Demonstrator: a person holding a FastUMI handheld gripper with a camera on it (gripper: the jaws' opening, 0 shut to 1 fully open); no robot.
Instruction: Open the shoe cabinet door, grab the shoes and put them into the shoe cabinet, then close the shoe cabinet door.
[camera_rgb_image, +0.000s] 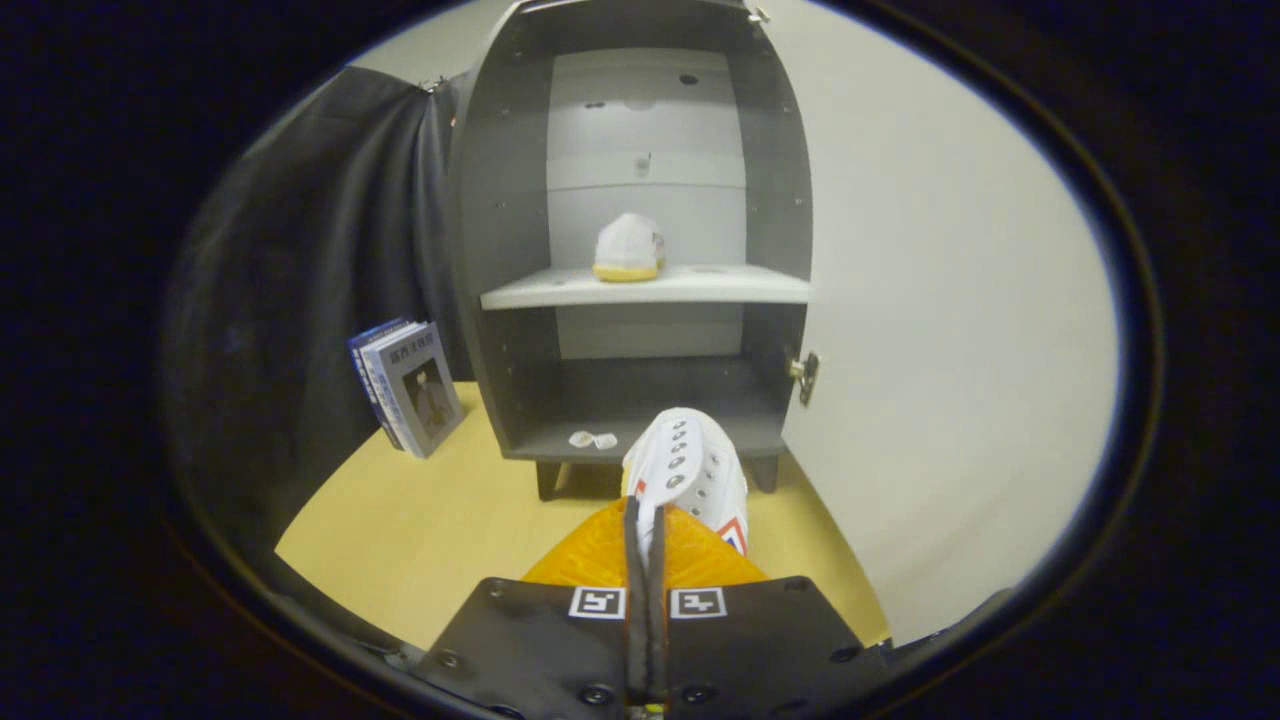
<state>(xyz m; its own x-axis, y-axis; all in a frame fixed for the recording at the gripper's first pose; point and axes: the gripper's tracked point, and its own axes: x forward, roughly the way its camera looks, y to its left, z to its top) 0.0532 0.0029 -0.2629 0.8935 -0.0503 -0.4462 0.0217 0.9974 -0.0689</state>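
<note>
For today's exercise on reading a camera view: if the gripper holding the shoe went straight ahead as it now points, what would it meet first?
The gripper, shut on the white shoe, points at the open cabinet's lower compartment. The shoe's toe would likely enter it, or catch the bottom shelf's edge; depth is unclear.

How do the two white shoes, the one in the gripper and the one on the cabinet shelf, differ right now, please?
The held shoe is pinched at its edge by the gripper in front of the cabinet; the shelf shoe rests on the middle shelf. The held shoe shows its eyelet rows; the shelf shoe shows a yellow sole edge. Both are white.
</note>
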